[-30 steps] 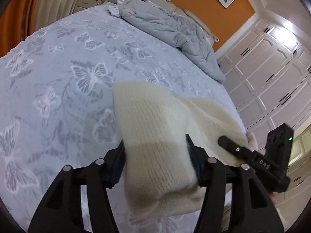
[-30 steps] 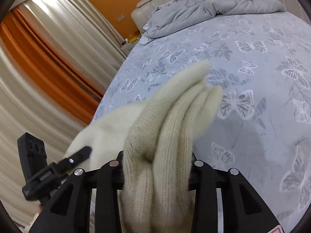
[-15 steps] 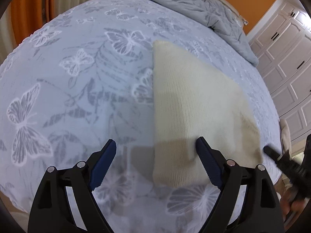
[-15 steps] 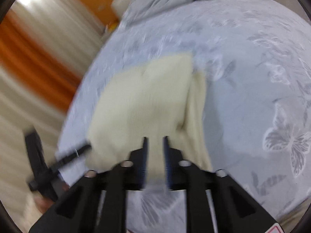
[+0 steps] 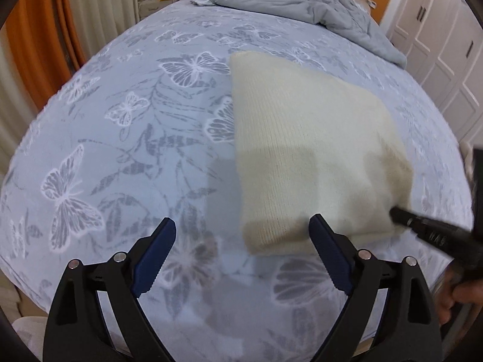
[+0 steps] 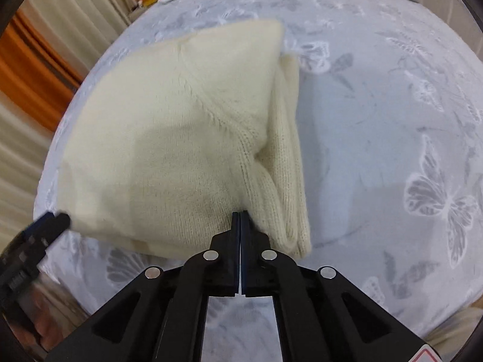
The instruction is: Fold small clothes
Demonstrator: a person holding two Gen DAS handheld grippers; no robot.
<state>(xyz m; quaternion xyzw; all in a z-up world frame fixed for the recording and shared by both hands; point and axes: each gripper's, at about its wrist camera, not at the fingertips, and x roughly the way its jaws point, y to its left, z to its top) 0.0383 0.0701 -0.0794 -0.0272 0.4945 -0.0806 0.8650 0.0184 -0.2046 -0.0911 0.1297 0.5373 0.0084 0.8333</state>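
Observation:
A cream knitted garment [image 5: 308,150] lies folded on the bed, and it also shows in the right wrist view [image 6: 181,138] with a thick folded edge on its right side. My left gripper [image 5: 241,235] is open and empty, just in front of the garment's near left corner, its right finger by the near edge. My right gripper [image 6: 240,215] is shut with nothing between the jaws, its tips at the garment's near edge. The right gripper's tip shows at the garment's right corner in the left wrist view [image 5: 401,214].
The bed carries a blue-grey sheet with white butterflies [image 5: 120,138]. A grey duvet [image 5: 302,0] lies crumpled at the head of the bed. Orange and cream curtains [image 5: 45,45] hang on the left; white wardrobe doors [image 5: 446,48] stand on the right.
Both grippers held the garment lifted a second ago. It now lies flat on the bed; the left gripper has opened and drawn back, and the right has let go and shut empty.

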